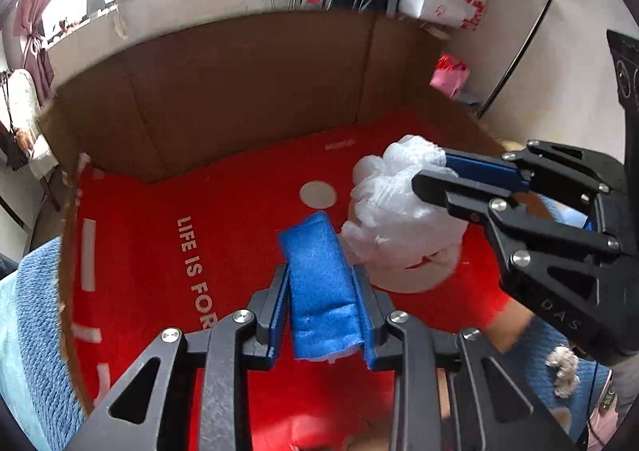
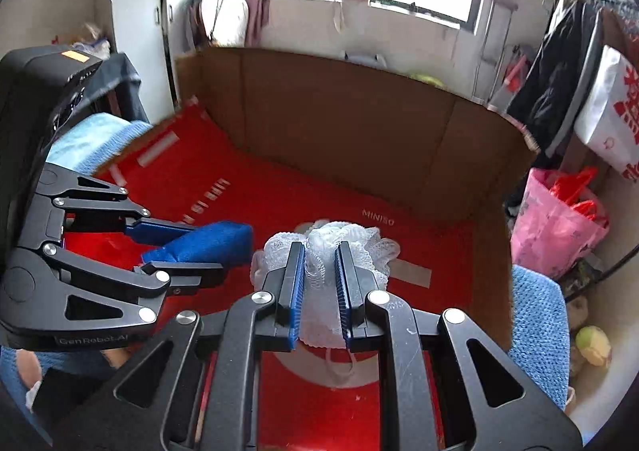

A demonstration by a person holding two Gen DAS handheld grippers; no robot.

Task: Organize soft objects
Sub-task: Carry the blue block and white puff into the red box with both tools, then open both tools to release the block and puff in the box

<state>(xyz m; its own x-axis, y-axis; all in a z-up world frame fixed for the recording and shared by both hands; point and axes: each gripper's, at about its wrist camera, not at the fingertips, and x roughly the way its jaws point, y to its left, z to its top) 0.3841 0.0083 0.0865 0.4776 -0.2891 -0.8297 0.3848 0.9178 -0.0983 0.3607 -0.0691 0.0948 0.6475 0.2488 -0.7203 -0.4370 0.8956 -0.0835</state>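
Holding status: I had both items in hand above the cardboard box (image 1: 239, 84), neither yet set down.
Left gripper (image 1: 321, 291): my jaws were clamped on the blue sponge (image 1: 315, 275); the pads pressed its two long sides, the sponge standing out forward past the fingertips, its near end tucked back between the fingers.
Right gripper (image 2: 319, 283): my jaws were pinched tight on the white mesh pouf (image 2: 331, 243); the netting was squeezed thin between the pads and billowed out beyond and to both sides of the tips, with a loop of cord hanging below.
Position against the box: both items hung over the box's red floor (image 2: 399, 211), inside the line of its brown walls and clear of the floor as far as I could judge. The pouf sat just beside the sponge, nearly touching it in the left wrist view.
Box contents: I saw no soft item lying on the red floor; only printed lettering and a strip of tape showed.
Work done, my judgement: pick-up of these two items was complete and they had been brought to the box.
Work left, my judgement: lowering and releasing both into the box. A blue knitted cloth (image 2: 535, 315) lay outside the box wall; whether it belonged to the job I could not tell.
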